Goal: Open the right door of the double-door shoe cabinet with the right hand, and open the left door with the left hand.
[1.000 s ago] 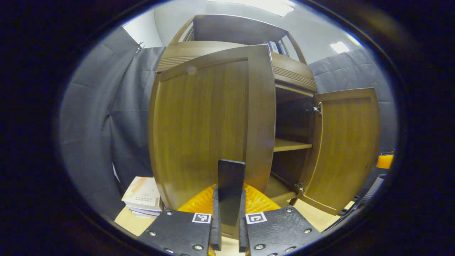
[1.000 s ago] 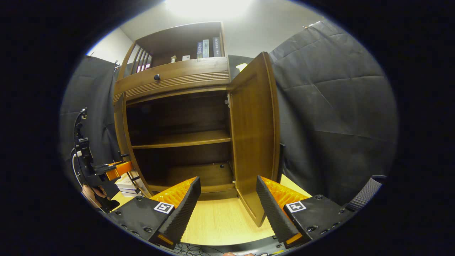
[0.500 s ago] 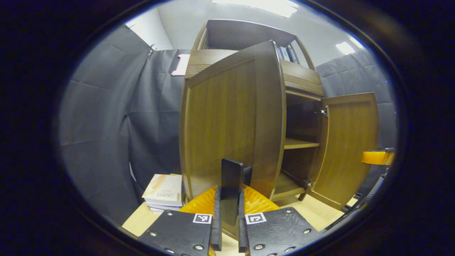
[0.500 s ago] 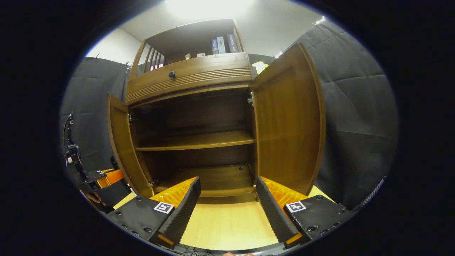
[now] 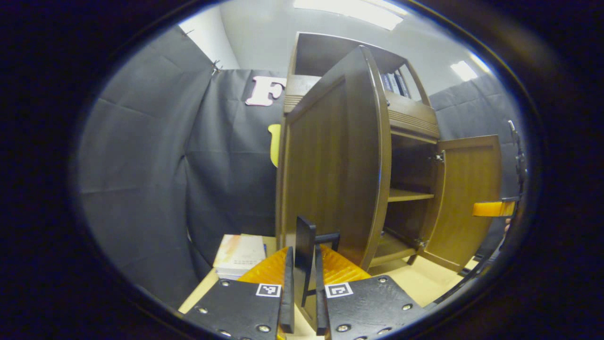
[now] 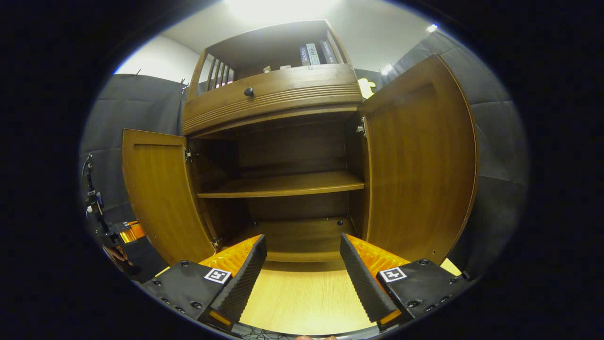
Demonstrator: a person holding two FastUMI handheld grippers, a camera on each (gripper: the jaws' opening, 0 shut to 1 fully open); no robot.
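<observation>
The brown wooden shoe cabinet (image 6: 273,101) stands with both lower doors swung out. In the left gripper view the left door (image 5: 330,156) is seen almost edge-on, and my left gripper (image 5: 302,264) is shut on its black bar handle (image 5: 306,233). The right door (image 5: 467,198) hangs wide behind it. In the right gripper view the left door (image 6: 158,193) and right door (image 6: 420,170) flank the bare inner shelf (image 6: 283,184). My right gripper (image 6: 299,278) is open, low in front of the cabinet, holding nothing. The left gripper (image 6: 115,231) is at the far left, beside the left door.
A stack of books (image 5: 238,255) lies on the light wood floor (image 6: 302,302) left of the cabinet. A drawer with a dark knob (image 6: 248,91) sits above the doors, and books (image 6: 314,53) stand on the top shelf. Black cloth walls close in both sides.
The left door has swung further outward with my left gripper still shut on its handle. The right gripper view has shifted, so both doors now look wide apart.
</observation>
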